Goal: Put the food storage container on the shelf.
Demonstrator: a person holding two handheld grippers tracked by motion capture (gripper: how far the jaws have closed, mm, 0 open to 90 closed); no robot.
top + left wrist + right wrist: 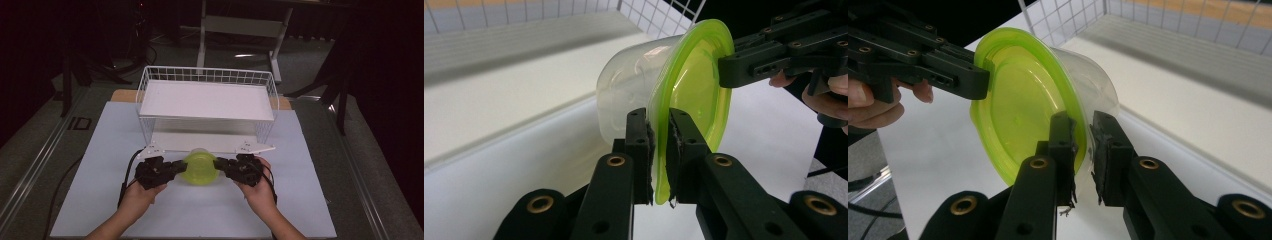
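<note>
A white two-tier wire basket shelf [207,100] stands on the pale table [100,150] just beyond both grippers. Between them, a round clear plastic container with a lime-green lid [200,169] is held tipped on its side, lid toward the person. The left gripper [659,150] is clenched on the lid's rim at one edge, and the right gripper [1083,150] grips the rim at the opposite edge.

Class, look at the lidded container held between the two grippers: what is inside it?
Through the clear wall of the container nothing shows inside; it looks empty. The green lid and both grippers' jaws cover part of it, so the whole interior cannot be checked.
</note>
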